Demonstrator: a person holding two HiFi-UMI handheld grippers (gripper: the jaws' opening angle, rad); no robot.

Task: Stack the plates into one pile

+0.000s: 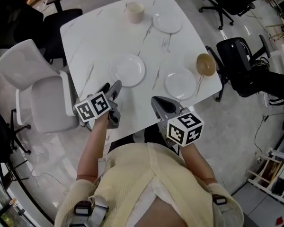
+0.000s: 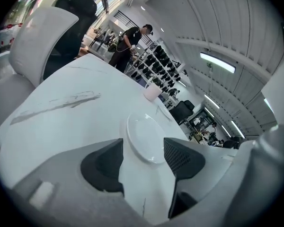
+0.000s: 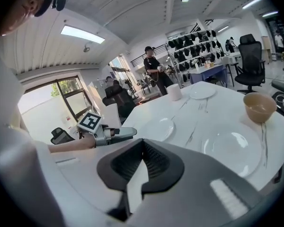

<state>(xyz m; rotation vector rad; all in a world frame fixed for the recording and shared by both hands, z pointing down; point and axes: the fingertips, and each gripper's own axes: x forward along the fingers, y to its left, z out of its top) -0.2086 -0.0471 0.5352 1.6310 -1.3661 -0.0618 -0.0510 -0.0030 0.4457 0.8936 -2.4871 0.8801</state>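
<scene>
White marbled surface (image 1: 99,37) with three white plates lying singly, none stacked on another. All positions are given from the central plate (image 1: 130,70) (image 2: 144,136).

- **Right-hand plate** (image 1: 180,83): to the right of the central plate and slightly nearer the person, well apart from it.
- **Far plate** (image 1: 167,21): beyond the central plate and to its right, near the surface's far edge.
- **Cup** (image 1: 134,12): cream, upright, straight beyond the central plate and just left of the far plate. Its contents cannot be made out.
- **Bowl** (image 1: 206,64): brown, upright, to the right of the central plate past the right-hand plate, at the surface's right edge. Its inside shows only a bare tan wall (image 3: 259,107).
- **Left tool** (image 1: 111,86): on the near-left side of the central plate, close to its rim but not touching it. Its jaws stand wide apart and hold nothing; the left gripper view shows the plate framed in the gap ahead of them.
- **Right tool** (image 1: 156,100) (image 3: 142,148): nearer the person than the central plate and to its right, over the surface's near edge. Its jaws are pressed together on nothing.

All three plates are bare.
</scene>
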